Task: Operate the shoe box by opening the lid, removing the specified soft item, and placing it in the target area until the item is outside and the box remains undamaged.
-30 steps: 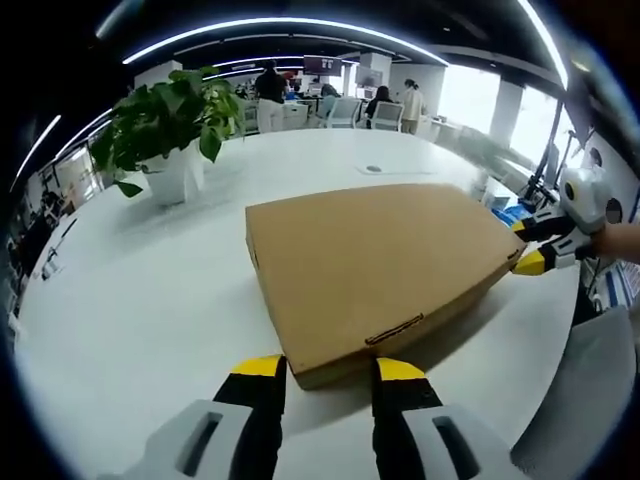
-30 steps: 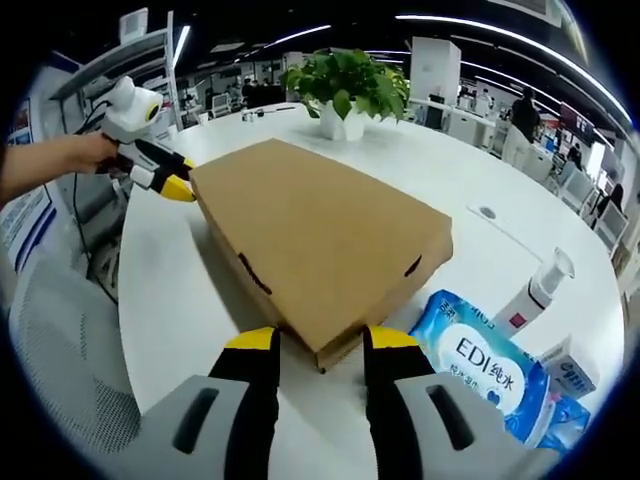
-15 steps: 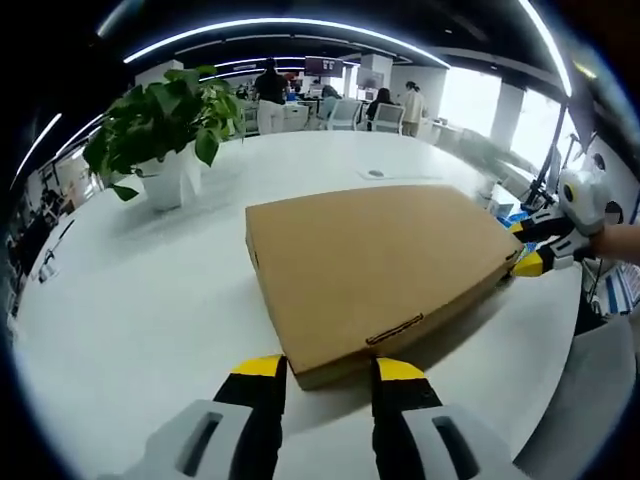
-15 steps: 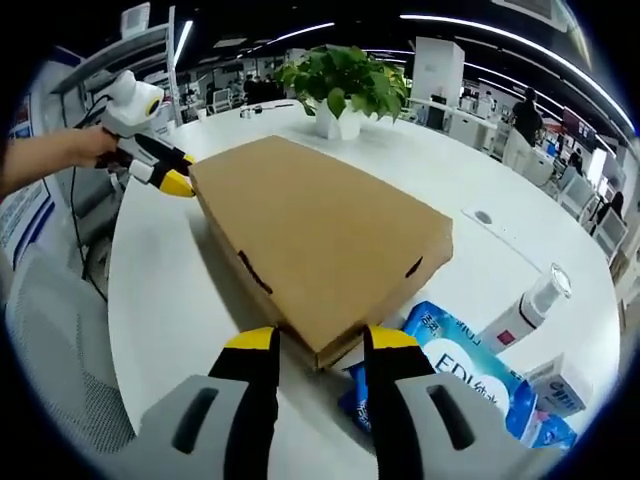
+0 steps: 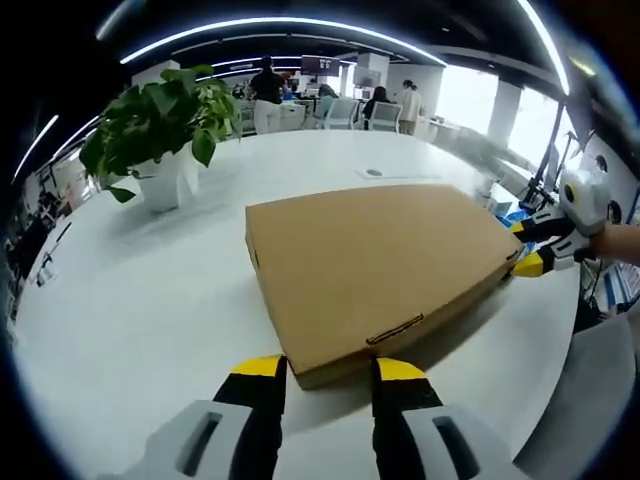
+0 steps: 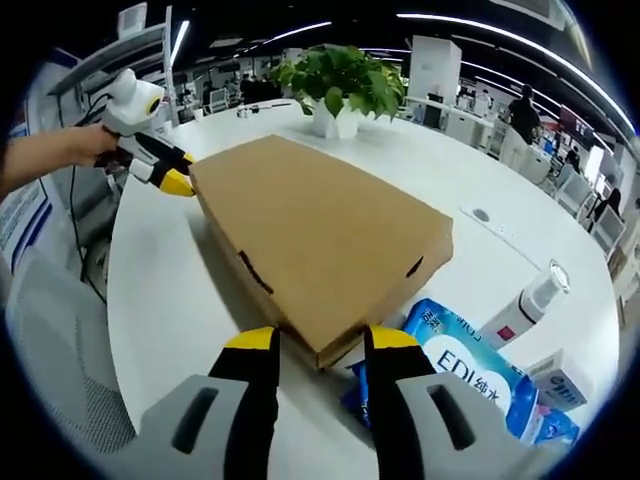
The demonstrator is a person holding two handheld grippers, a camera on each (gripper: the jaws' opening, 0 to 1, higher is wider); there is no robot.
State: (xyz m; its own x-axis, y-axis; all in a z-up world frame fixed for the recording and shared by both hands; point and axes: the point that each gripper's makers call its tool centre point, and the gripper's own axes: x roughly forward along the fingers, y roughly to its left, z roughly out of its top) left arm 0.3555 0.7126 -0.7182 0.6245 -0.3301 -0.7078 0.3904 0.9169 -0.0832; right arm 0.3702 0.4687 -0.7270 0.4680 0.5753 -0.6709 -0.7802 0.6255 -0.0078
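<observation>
A closed brown cardboard shoe box (image 5: 380, 260) lies flat on the round white table (image 5: 130, 290). In the left gripper view my left gripper (image 5: 328, 368) stands open, its yellow-tipped jaws on either side of the box's near corner. My right gripper (image 5: 528, 246) is at the far right corner, held by a hand. In the right gripper view the box (image 6: 310, 235) runs away from my right gripper (image 6: 318, 340), which is open astride its near corner. My left gripper (image 6: 165, 170) touches the far left corner. What the box holds is hidden.
A potted plant (image 5: 160, 120) in a white pot stands at the back of the table. A blue wipes pack (image 6: 470, 365), a pump bottle (image 6: 530, 300) and a small carton (image 6: 560, 380) lie to the right of the box. A grey chair (image 6: 50, 370) stands beside the table.
The box and both grippers have stayed put. The right gripper view has shifted slightly, so a bit of the blue wipes pack now shows under the near corner.
</observation>
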